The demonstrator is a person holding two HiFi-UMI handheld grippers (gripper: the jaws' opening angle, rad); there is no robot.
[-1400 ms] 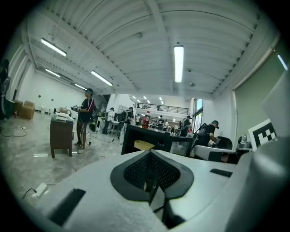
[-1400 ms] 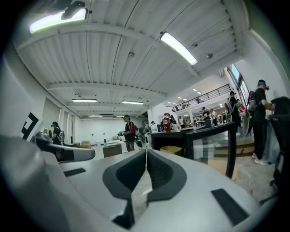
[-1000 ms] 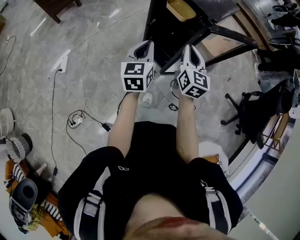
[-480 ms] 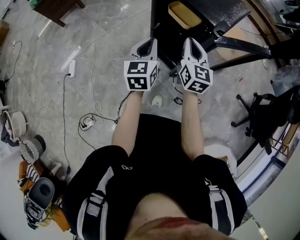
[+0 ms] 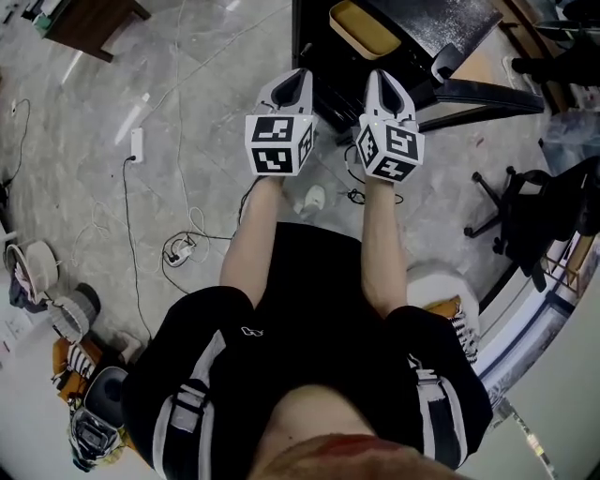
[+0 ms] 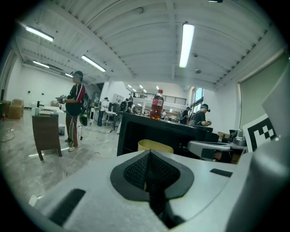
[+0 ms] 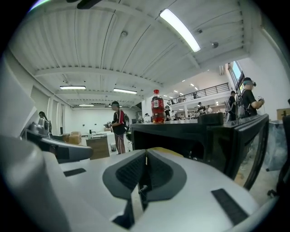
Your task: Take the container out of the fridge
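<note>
- Container [image 5: 364, 28]: yellow, shallow, open top, upright inside the fridge's open front, straight ahead of me.
- Fridge [image 5: 450, 23]: black, low, door swung open.

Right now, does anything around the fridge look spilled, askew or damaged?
Nothing stands out. The yellow container sits level in the open fridge, and the red bottle stands upright on top. Loose cables trail across the floor.

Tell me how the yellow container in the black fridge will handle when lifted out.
The yellow container looks like a smooth moulded tub, so probably stiff, maybe slippery. Its open top shows nothing inside, so likely light. It sits low and wide, so tipping seems unlikely.
</note>
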